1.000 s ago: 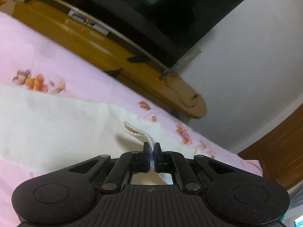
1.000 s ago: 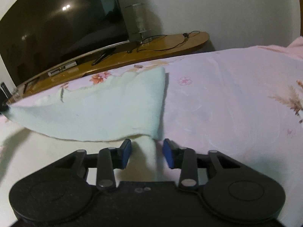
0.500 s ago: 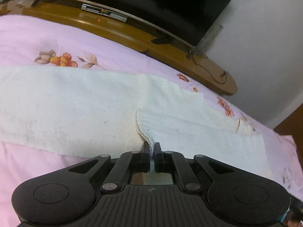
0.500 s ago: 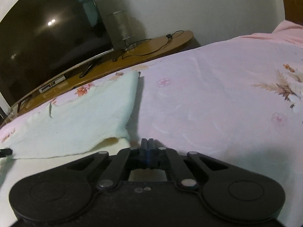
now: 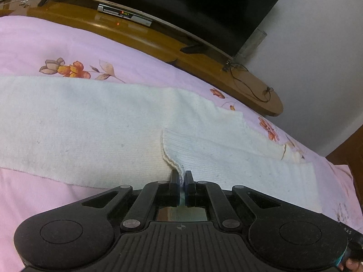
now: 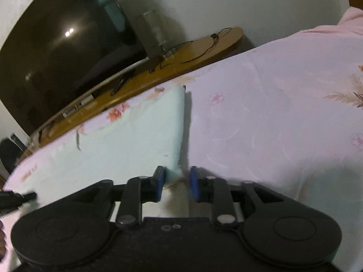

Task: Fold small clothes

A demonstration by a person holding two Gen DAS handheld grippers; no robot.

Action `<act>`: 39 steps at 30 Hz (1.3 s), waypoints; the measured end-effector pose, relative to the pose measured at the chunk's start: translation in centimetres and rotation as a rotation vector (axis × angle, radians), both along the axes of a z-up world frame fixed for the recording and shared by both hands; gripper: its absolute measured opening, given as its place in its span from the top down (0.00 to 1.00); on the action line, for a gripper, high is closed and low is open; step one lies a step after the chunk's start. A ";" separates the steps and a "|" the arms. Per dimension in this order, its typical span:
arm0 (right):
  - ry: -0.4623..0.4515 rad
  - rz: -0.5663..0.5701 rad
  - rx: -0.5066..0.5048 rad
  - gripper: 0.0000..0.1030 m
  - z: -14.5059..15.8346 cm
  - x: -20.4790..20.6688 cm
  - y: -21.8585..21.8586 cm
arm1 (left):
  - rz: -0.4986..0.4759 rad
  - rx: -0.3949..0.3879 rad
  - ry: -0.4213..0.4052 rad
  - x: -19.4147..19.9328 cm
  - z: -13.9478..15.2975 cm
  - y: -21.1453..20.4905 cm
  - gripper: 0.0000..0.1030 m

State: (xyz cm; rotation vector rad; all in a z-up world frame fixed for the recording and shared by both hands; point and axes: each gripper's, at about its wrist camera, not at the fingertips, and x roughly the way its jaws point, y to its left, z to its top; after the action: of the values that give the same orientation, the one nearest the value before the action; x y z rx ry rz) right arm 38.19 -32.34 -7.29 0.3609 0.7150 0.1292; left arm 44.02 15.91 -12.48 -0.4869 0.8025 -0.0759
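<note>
A cream knitted garment [image 5: 95, 122] lies spread on the pink floral bedsheet [image 5: 68, 45]. My left gripper [image 5: 181, 176] is shut on a ribbed edge of the garment, which is folded over the lower layer. In the right wrist view the same garment [image 6: 127, 136] looks pale and lies to the left, its right edge near the gripper. My right gripper [image 6: 175, 179] is open, with a corner of the garment lying between its blue pads [image 6: 158, 181].
A wooden TV stand [image 5: 158, 43] with a large dark television [image 6: 56, 52] runs behind the bed. A set-top box [image 5: 123, 14] and cables [image 5: 251, 83] lie on the stand. The sheet [image 6: 272, 117] stretches to the right of the garment.
My right gripper was shut half a second ago and now stands open over the garment corner. My left gripper stays shut on the ribbed edge and has lowered it onto the garment.
</note>
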 end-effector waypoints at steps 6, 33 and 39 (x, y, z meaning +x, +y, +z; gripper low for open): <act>0.001 -0.016 -0.006 0.89 -0.1 -0.8 -0.3 | -0.015 0.036 0.006 0.3 -0.3 -1.0 0.97; 0.005 0.020 0.147 0.94 0.7 12.1 -3.6 | 0.075 -0.032 -0.091 -0.4 -1.7 -0.2 0.97; 0.019 -0.012 0.159 0.95 -0.1 11.7 -4.2 | 0.096 -0.052 -0.090 -0.5 -2.1 0.0 0.97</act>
State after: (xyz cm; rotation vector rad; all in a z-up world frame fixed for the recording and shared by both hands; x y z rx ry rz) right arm 49.93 -36.51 -7.35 0.5187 0.7232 0.1724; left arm 43.55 15.95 -14.60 -0.5667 0.6896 -0.0292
